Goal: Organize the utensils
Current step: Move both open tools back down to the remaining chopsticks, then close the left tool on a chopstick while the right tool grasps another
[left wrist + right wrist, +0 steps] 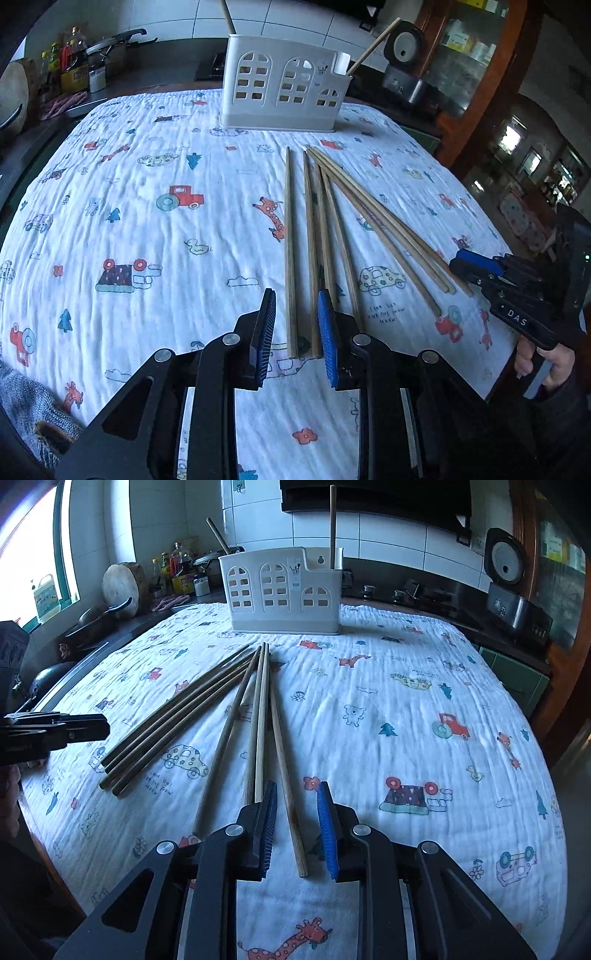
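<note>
Pickup step: both claws hover narrowly parted, empty — left claw [295,317] straddling two chopsticks [300,254], right claw [297,812] around one chopstick [286,775]. Next: lower, pinch, carry to the white holder [284,594].

Your left gripper [296,325] and right gripper [297,819] are black, angular frames — silver round pivot screws, blue ribbed pads [326,332] — one body lettered "DAS". Grey knit sleeve [26,406].
</note>
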Tool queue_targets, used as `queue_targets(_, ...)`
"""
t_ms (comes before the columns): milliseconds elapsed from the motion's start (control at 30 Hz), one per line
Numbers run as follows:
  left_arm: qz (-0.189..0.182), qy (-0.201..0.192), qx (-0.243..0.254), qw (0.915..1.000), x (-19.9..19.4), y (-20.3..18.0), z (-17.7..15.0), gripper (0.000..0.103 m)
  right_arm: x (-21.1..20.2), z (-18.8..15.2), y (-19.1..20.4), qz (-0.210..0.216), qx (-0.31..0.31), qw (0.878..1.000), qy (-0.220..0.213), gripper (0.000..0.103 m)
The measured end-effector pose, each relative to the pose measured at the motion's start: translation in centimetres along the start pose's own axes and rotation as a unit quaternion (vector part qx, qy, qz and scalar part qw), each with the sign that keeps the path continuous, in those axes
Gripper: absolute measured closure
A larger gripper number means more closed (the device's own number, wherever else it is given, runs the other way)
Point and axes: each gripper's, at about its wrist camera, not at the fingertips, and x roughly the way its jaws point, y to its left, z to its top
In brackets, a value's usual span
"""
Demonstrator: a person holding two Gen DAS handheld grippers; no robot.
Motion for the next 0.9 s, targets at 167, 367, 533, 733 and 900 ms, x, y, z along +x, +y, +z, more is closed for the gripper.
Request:
queue_targets(167, -0.002, 0.011, -0.004, 0.9999, 1.0, 0.1, -0.2, 0.081, 0.6, -0.1, 0.0, 0.000, -0.002, 1.000, 0.008, 0.087)
queue_targets(367, 0.000, 0.013, -0.004, 0.9999, 1.3, 0.3, -0.3, 0.081, 1.1, -0.3, 0.0, 0.002, -0.004, 1.000, 0.012, 0.088)
queue_targets(533, 0.010, 0.014, 0.002, 0.9998, 1.9, 0.1, -0.1, 0.081, 1.4, 0.0, 0.2, -0.002, -0.015, 1.000, 0.017, 0.090)
queue_targets(733, 0.030, 0.011, 0.022, 0.9992, 2.5, -0.6, 0.3, 0.086, 1.6, 0.0, 0.2, -0.002, -0.019, 1.000, 0.017, 0.091)
queue_targets(900, 0.059, 0.010, 0.042, 0.9973, 2.7, -1.2, 0.4, 0.096, 1.6, 0.0, 0.4, -0.006, -0.028, 0.999, 0.017, 0.094)
